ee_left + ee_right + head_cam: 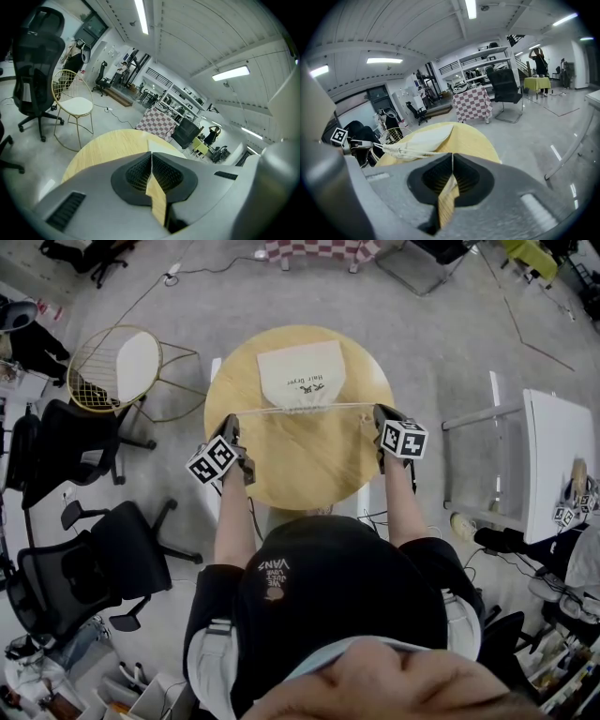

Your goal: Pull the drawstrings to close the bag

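Note:
A cream drawstring bag (pixel 300 376) lies on the round wooden table (pixel 300 474), its mouth gathered tight at the near edge. One drawstring (pixel 267 412) runs taut from the mouth leftward into my left gripper (pixel 231 421), which is shut on it. The other drawstring (pixel 347 408) runs rightward into my right gripper (pixel 379 412), also shut on it. In the right gripper view the bag (pixel 426 138) lies ahead with its puckered mouth to the left, and a cord reaches my right gripper (pixel 452 159). In the left gripper view my left gripper (pixel 151 157) has its jaws together; the cord is hidden there.
A gold wire chair (pixel 117 367) with a white seat stands left of the table. Black office chairs (pixel 84 549) crowd the near left. A white table (pixel 558 456) stands at the right. A checkered cloth (pixel 319 249) hangs beyond the table.

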Demonstrator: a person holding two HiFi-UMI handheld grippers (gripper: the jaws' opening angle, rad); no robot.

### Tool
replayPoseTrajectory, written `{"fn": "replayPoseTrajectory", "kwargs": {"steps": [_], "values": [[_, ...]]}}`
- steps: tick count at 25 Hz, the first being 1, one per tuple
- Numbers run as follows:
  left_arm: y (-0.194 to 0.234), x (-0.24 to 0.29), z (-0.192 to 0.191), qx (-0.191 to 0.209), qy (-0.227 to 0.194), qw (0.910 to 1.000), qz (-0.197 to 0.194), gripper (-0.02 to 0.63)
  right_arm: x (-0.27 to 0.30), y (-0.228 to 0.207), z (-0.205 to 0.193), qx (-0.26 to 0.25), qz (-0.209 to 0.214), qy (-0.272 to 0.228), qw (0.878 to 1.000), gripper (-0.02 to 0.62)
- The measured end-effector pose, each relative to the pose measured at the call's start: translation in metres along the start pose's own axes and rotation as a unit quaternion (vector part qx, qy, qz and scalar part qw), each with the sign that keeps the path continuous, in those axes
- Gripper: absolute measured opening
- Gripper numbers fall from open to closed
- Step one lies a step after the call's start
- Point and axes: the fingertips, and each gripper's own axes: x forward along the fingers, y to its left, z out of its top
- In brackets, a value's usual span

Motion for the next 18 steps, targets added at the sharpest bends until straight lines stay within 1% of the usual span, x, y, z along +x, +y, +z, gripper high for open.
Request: {"fn": "replayPoseTrajectory", "kwargs": {"steps": [6,10,14,18], "values": [[0.002,-0.001,0.002,-0.003,-0.002,1.0000,0.003,0.014,-0.004,-0.004,-0.001,0.003,-0.009,-0.003,1.000,0.002],[0.008,-0.002,0.002,-0.013,-0.004,0.9999,0.004,0.015,-0.003,-0.006,-0.003,0.004,-0.006,-0.002,1.000,0.002],[0.012,-0.003,0.002,-0.022,-0.007,0.9997,0.006,0.015,-0.004,-0.010,-0.006,0.007,-0.010,0.000,1.000,0.002],[0.014,-0.002,0.002,-0.017,-0.002,0.9998,0.008,0.014,-0.003,-0.008,-0.009,-0.002,-0.010,0.009,1.000,0.002]]}}
